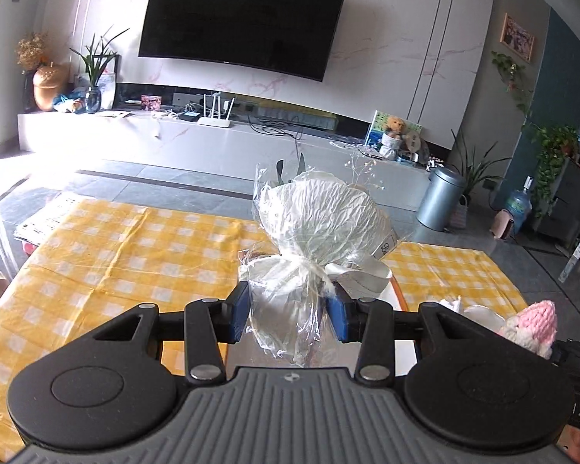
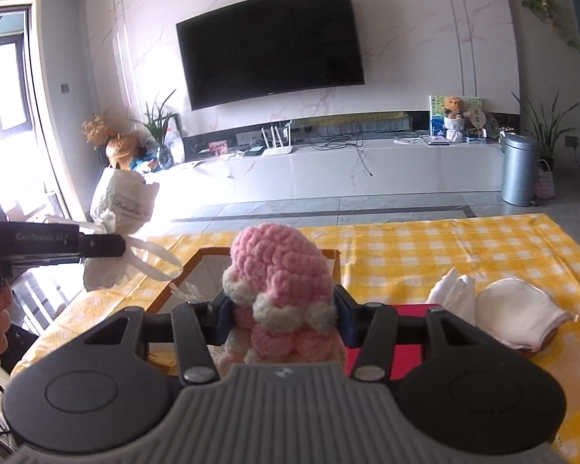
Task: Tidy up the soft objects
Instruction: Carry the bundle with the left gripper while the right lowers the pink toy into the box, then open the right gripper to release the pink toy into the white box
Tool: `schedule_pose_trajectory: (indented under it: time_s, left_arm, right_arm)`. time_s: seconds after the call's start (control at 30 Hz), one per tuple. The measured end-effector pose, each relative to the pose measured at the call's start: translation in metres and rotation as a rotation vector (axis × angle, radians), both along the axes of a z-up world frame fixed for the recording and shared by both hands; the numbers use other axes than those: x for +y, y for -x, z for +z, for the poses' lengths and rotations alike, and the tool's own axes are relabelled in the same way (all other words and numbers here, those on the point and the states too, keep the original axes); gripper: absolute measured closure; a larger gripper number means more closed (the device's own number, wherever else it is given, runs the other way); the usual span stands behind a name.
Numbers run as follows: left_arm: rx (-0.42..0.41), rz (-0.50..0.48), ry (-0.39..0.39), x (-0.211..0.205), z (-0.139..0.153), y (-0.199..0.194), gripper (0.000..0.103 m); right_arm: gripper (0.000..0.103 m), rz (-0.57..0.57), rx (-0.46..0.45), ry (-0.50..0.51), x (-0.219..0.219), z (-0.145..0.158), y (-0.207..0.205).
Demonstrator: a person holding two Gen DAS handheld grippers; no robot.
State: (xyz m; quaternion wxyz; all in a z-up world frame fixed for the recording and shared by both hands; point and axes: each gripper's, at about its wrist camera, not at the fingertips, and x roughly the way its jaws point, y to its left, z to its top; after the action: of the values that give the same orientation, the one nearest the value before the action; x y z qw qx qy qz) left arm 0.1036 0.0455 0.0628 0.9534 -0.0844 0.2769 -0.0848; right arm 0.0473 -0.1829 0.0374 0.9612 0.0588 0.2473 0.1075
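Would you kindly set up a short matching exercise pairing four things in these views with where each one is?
1. wrapped bouquet
2. pink crochet toy
3. folded white cloths
4. television

a. on the wall
b. in the right gripper
c. lying on the checked tablecloth
d. in the left gripper

Pairs: 1-d, 2-b, 3-c, 4-a

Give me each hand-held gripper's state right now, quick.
Left hand-held gripper: closed on the cellophane-wrapped bouquet, at its tied neck.
Right hand-held gripper: closed on the pink and white crochet toy.
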Motion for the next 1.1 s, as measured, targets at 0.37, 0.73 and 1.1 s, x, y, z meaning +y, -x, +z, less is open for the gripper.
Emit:
schedule_pose_trajectory:
  time_s: [0.37,0.73,1.1]
  left_arm:
    - [0.039,-0.011,0.102,0.045,-0.008,-0.001,0.055]
    - [0.107,-0.032,0.175,0.056,-0.02,-0.015,0.055]
    - [0.143,-0.03,0.168,0.053,-0.023,-0.018,0.055]
  right_arm:
    - [0.052,0.13,0.252,0.3,0.074,-0.05,-0.102]
    - [0.052,0.164,0.474,0.585,0.098,-0.106,-0.163]
    - [0.038,0.189,0.467,0.675,0.106,-0.106,-0.157]
